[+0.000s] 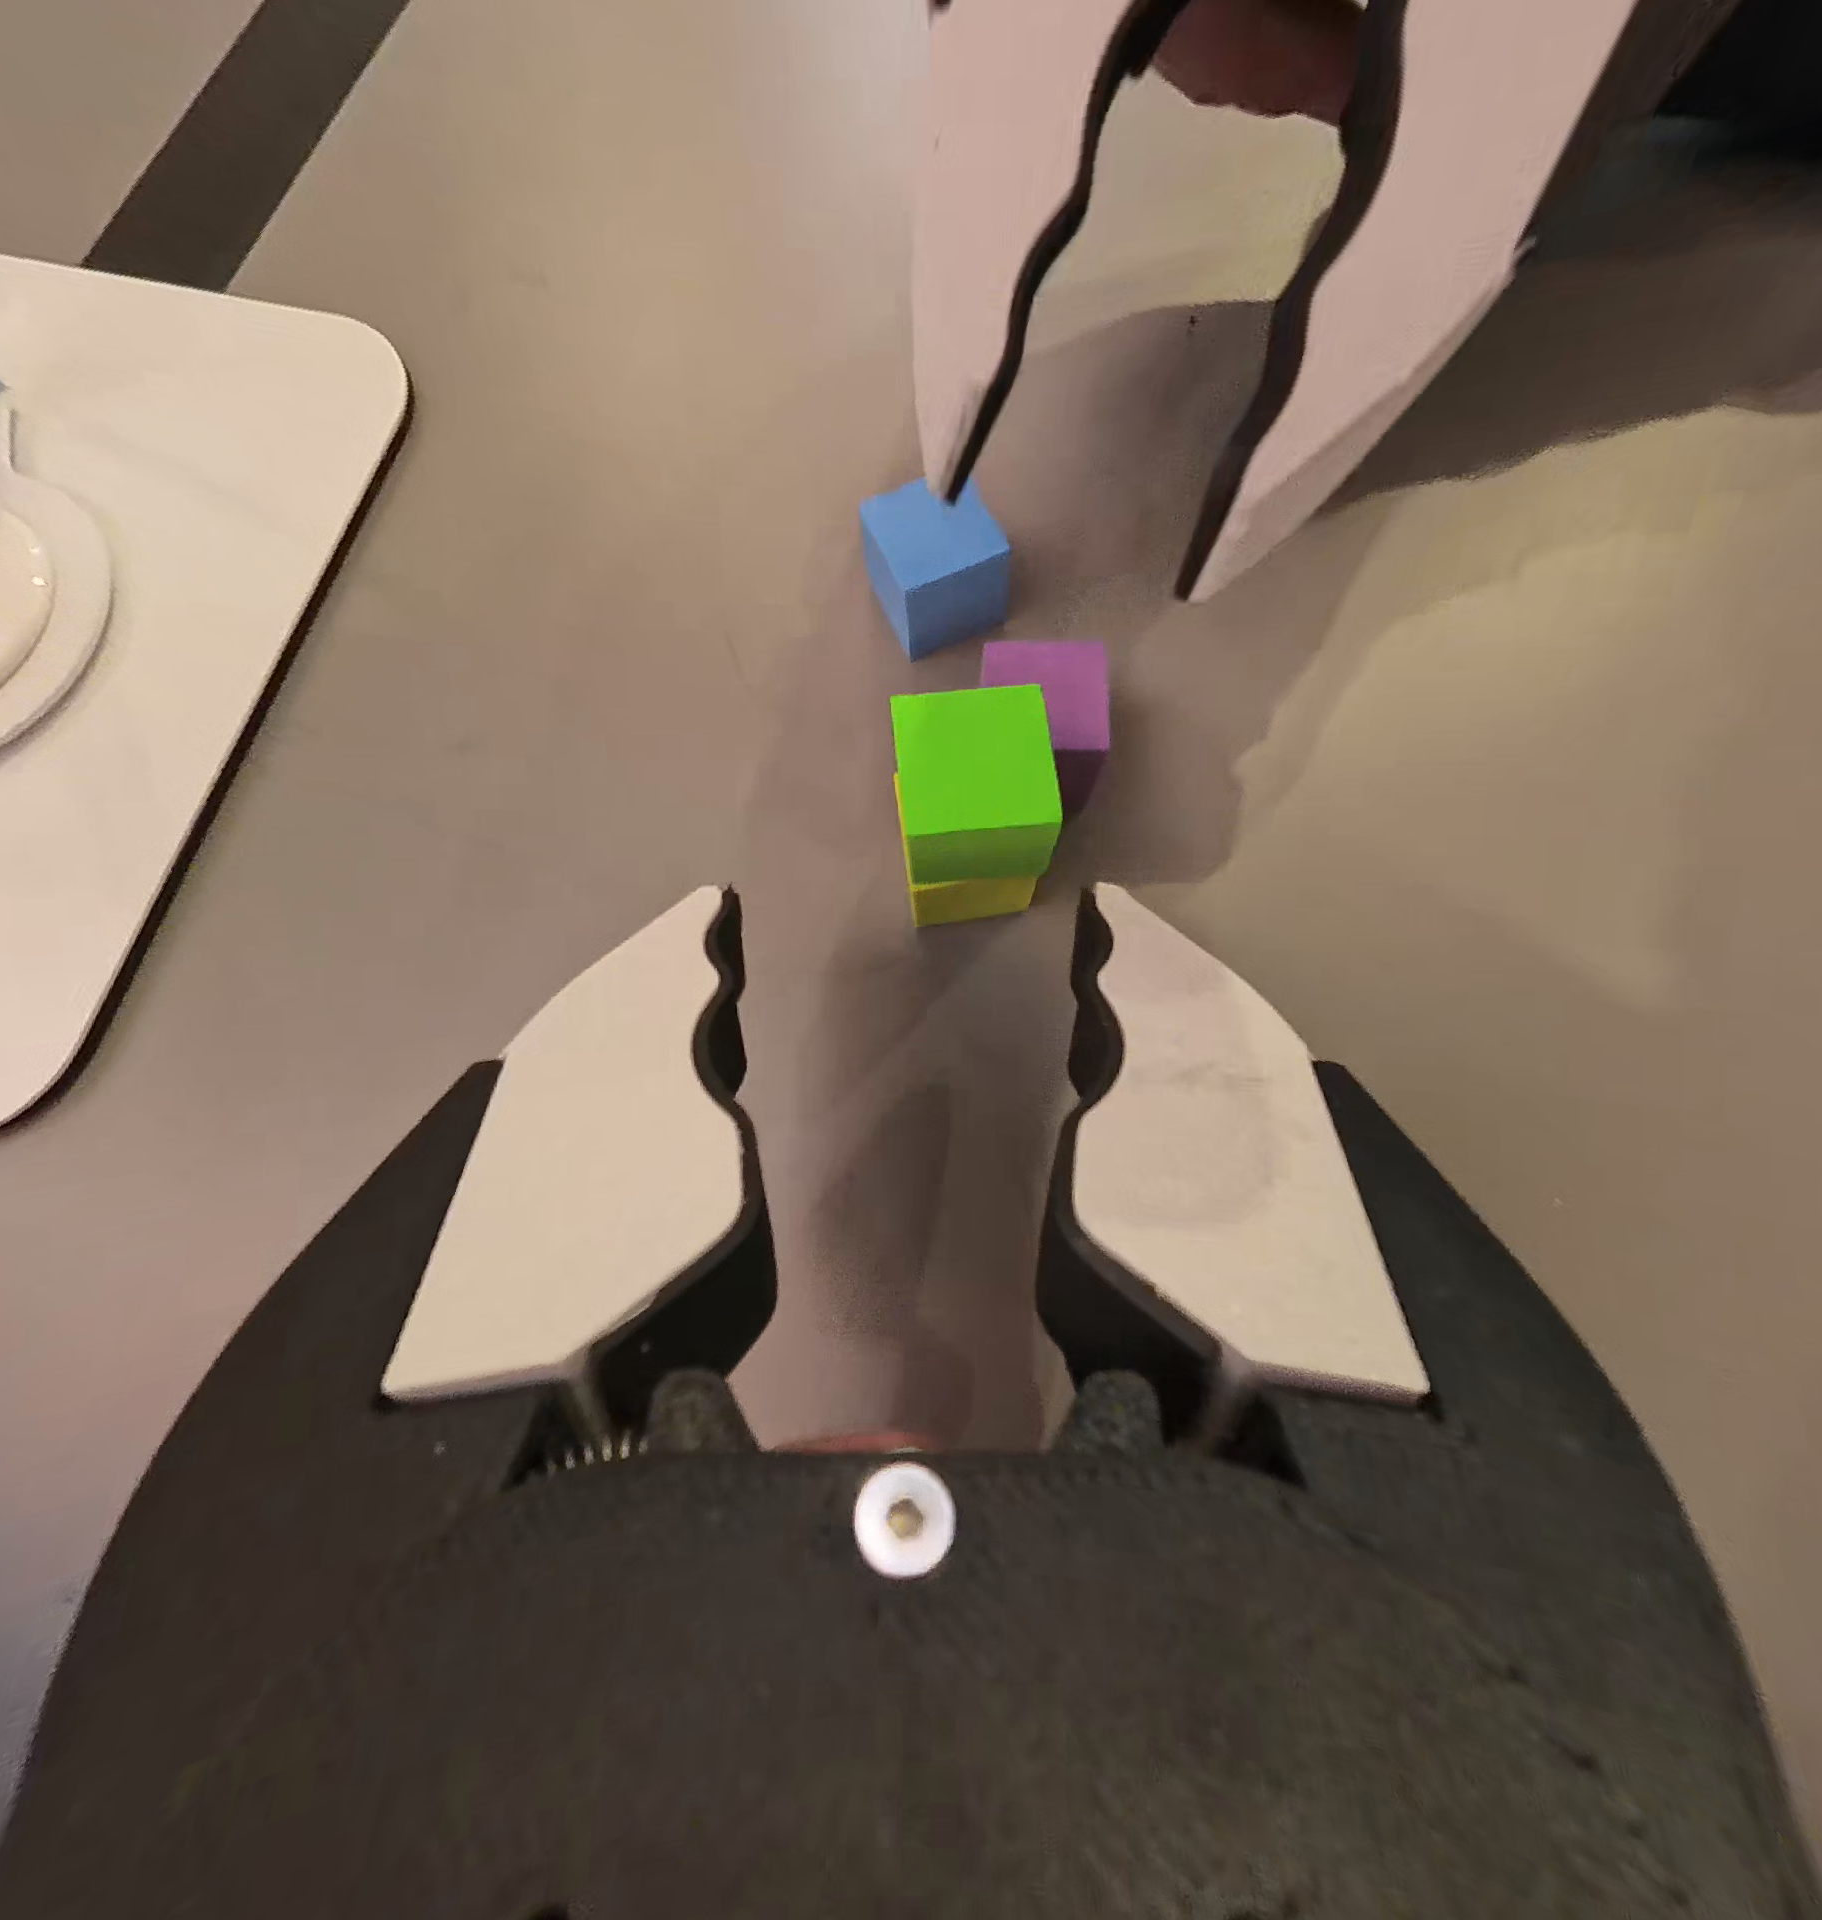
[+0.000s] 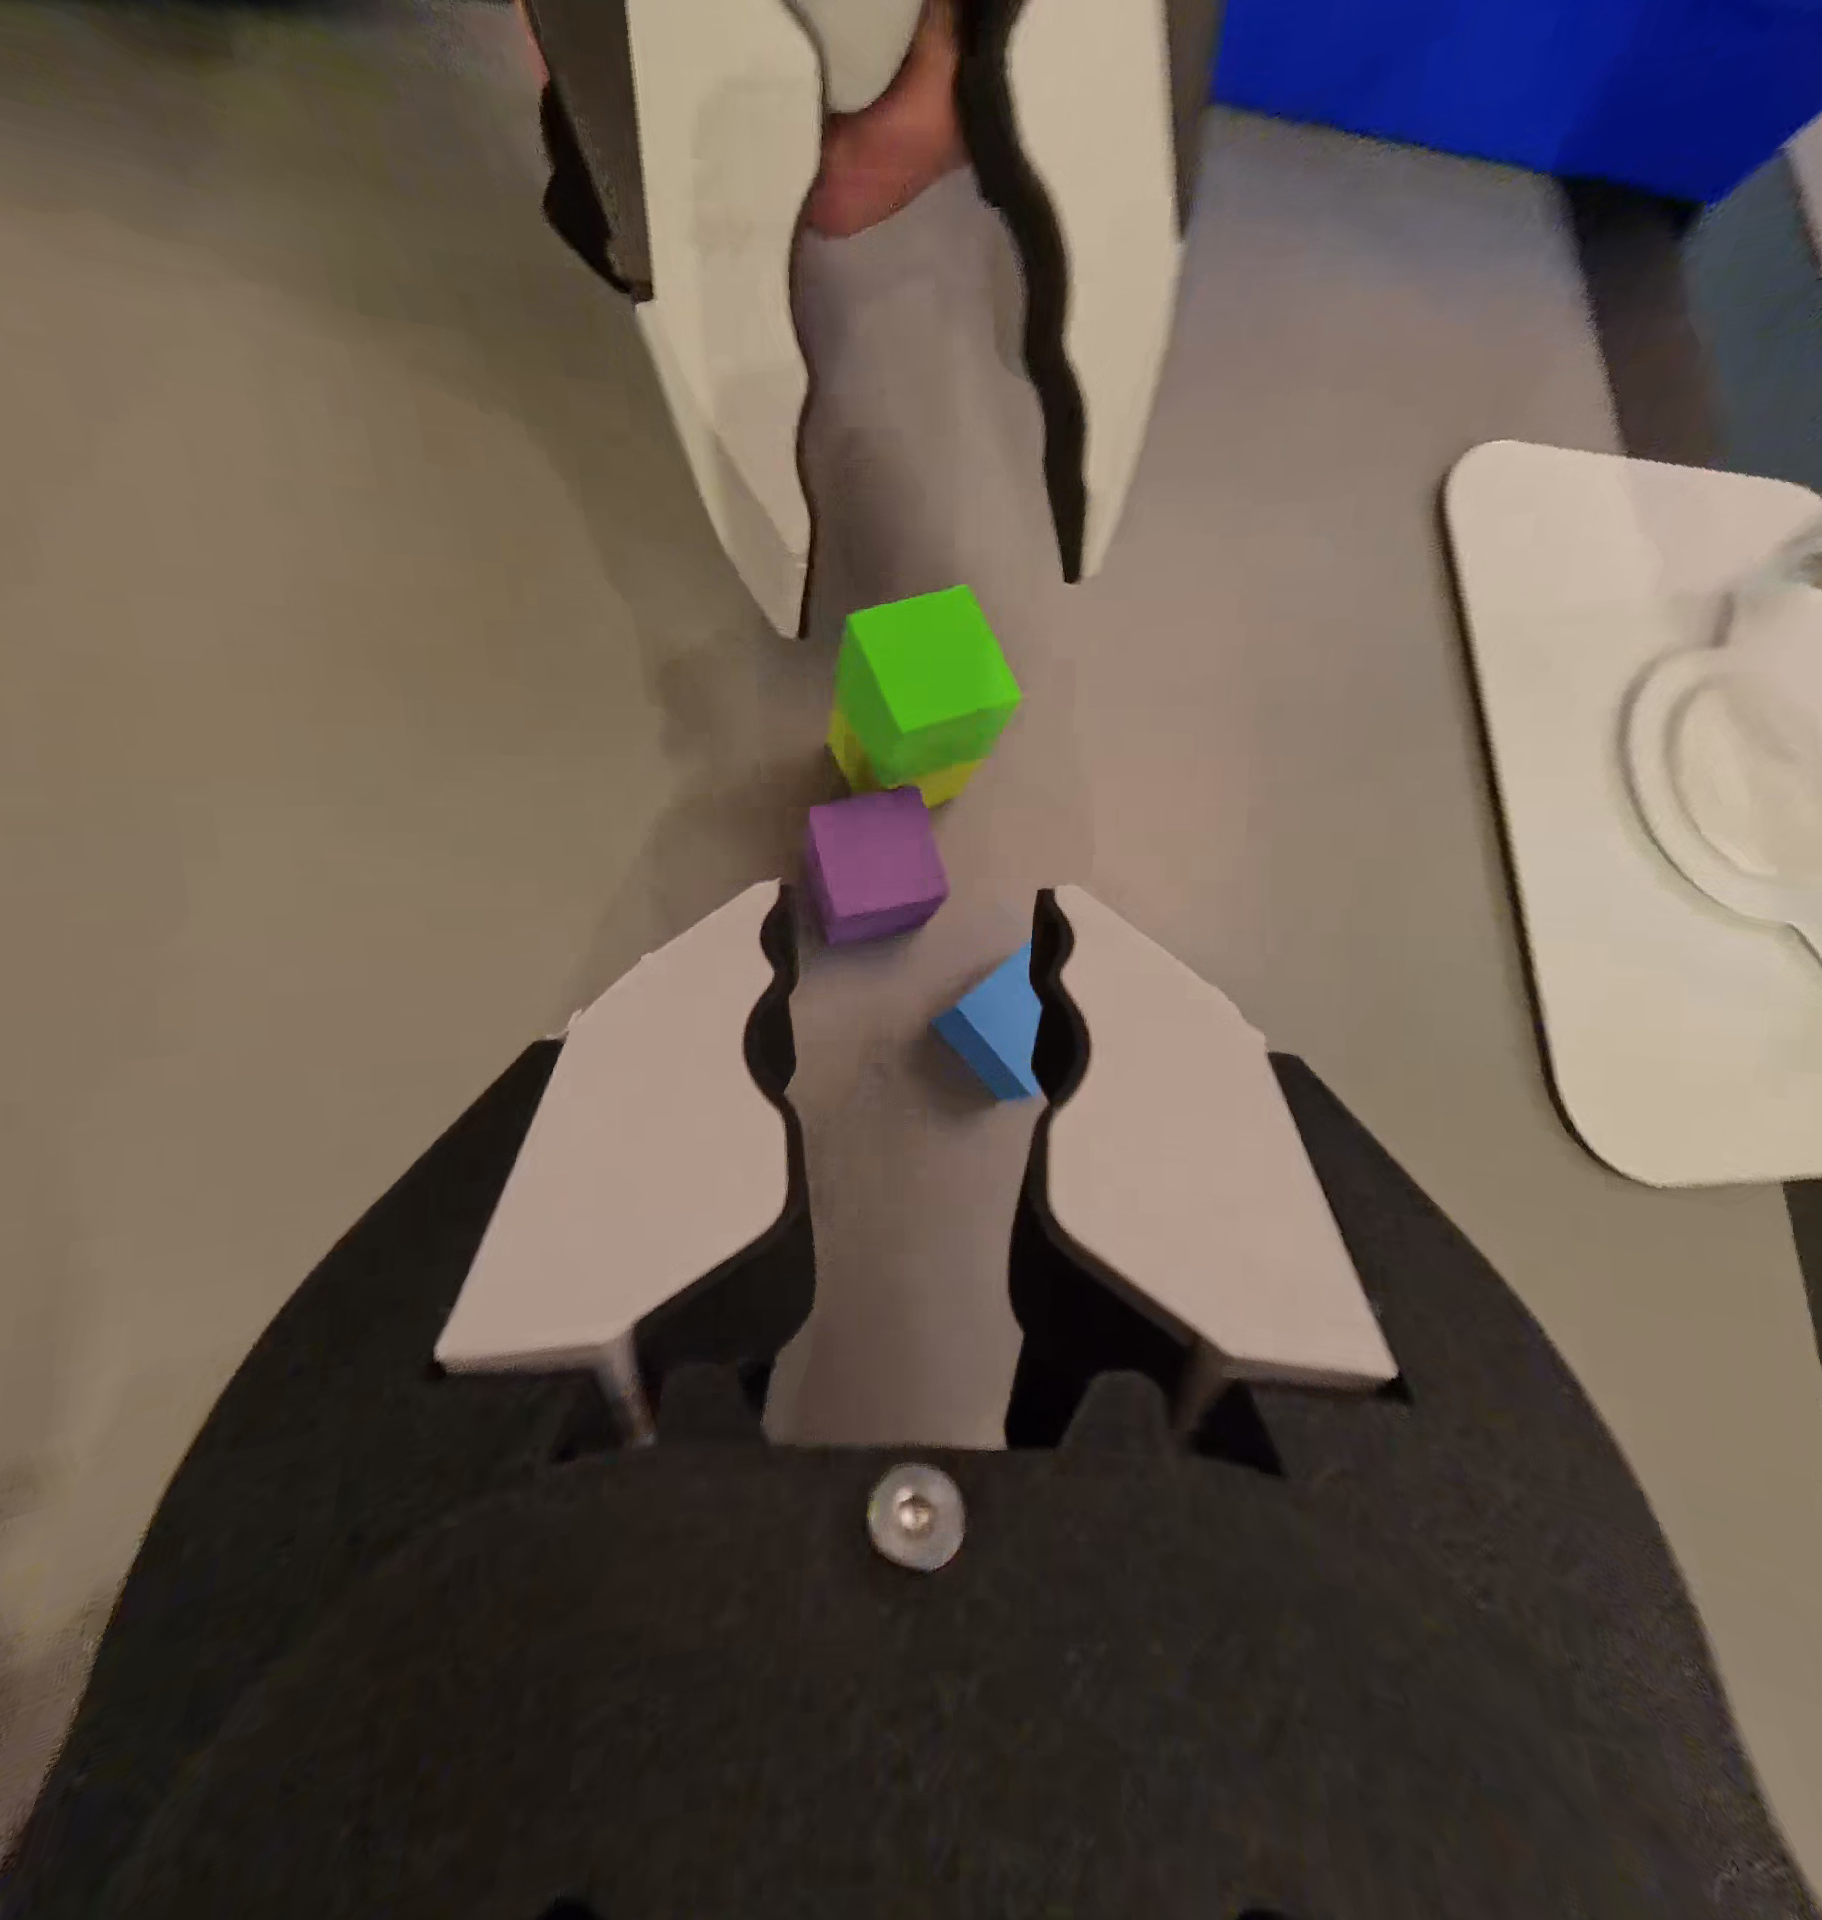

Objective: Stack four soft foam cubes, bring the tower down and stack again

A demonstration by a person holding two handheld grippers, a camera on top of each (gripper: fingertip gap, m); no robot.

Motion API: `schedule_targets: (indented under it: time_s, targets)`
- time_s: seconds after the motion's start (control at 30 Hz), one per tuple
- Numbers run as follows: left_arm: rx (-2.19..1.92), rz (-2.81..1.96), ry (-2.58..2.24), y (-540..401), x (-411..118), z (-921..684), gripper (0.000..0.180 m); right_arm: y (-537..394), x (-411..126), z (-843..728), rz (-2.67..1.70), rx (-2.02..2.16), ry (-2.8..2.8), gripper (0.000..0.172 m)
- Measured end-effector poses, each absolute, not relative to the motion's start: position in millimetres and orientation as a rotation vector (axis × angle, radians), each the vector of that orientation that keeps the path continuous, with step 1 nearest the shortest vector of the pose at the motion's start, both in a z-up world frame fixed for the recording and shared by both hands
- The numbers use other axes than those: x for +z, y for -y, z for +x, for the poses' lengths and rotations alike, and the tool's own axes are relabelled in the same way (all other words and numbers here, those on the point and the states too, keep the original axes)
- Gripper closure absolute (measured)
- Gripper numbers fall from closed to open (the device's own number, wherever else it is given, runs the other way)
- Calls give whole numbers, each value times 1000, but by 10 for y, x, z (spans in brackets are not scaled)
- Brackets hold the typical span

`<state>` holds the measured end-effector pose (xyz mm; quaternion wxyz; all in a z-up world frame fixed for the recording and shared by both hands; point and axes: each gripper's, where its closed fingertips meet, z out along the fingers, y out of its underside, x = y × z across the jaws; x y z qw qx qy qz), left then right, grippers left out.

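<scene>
Grey table [image 1: 471, 727]: both grippers' jaws spread, facing.

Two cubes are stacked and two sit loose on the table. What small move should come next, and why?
Probably shift the right gripper sideways to centre its open jaws on the blue cube, then close. That cube lies partly under one of its fingers, while the green cube already rests on the yellow cube.
</scene>
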<state>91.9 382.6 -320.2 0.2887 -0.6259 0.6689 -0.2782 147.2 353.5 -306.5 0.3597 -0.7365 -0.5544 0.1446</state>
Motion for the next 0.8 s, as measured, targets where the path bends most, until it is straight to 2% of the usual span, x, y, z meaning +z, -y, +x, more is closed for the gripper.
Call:
schedule_targets:
  time_s: [0.2,0.3,0.37,0.8]
  targets:
    - [-750,-1668,-1798,-3799,-3215,918,121,-3577,-3332,1351,-1957,263,1637,131]
    - [-749,-1663,-1806,-3782,-3224,926,123,-3583,-3423,1335,-1969,256,1672,143]
    - [-746,-1662,-1814,-3773,-3235,925,123,-3561,-3422,1334,-1968,275,1683,144]
    - [-738,-1645,-1817,-3752,-3208,946,124,-3699,-2720,1184,-1881,346,1682,143]
